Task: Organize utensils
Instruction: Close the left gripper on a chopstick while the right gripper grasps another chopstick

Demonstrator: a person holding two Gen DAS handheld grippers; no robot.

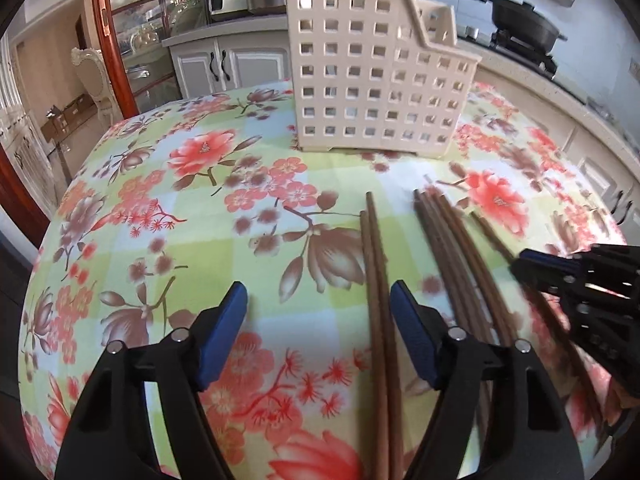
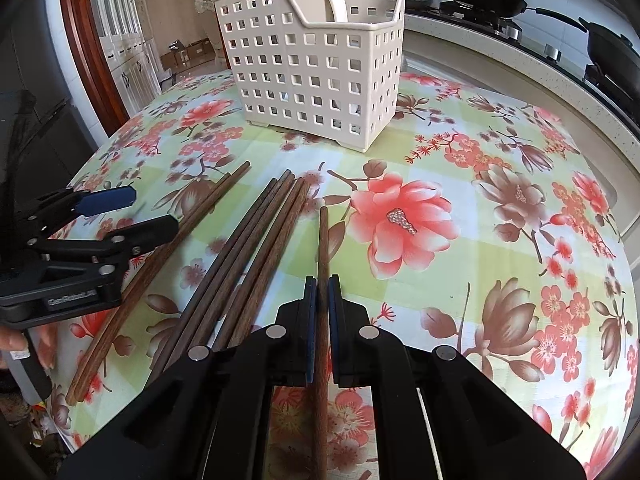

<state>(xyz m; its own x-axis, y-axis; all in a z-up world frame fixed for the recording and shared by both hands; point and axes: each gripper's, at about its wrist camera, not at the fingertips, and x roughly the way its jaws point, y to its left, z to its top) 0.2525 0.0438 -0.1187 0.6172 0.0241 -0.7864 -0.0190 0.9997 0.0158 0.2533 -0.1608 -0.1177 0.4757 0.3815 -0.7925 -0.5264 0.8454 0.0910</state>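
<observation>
The right gripper (image 2: 322,294) is clamped on a single brown chopstick (image 2: 323,240), its blue pads pressed to either side of the shaft, whose far end points across the flowered tablecloth (image 2: 500,248) toward the basket. The left gripper (image 1: 318,308) has its jaws apart, and a pair of chopsticks (image 1: 374,264) lies between them, close to the right-hand pad; neither pad visibly presses on the wood.

Just beside the clamped stick lies a bundle of chopsticks (image 2: 256,240), fanned slightly on the cloth. Beyond them all, at the far side of the table, stands the perforated cream utensil basket (image 2: 316,68), upright.

The step in hand looks like the pick-up: one stick secured on the right, the left still lining up on its pair. Next, by this reading, the left must close squarely on both sticks without scattering them, and the right must lift and tip its stick end-first over the basket's rim.

Only the right wrist view looks into the basket's open top (a white utensil (image 2: 336,0) already stands inside) and shows fingertips (image 2: 16,340) on the left tool's handle. The left wrist view shows the basket's closed side wall and how its own jaws straddle the pair.
</observation>
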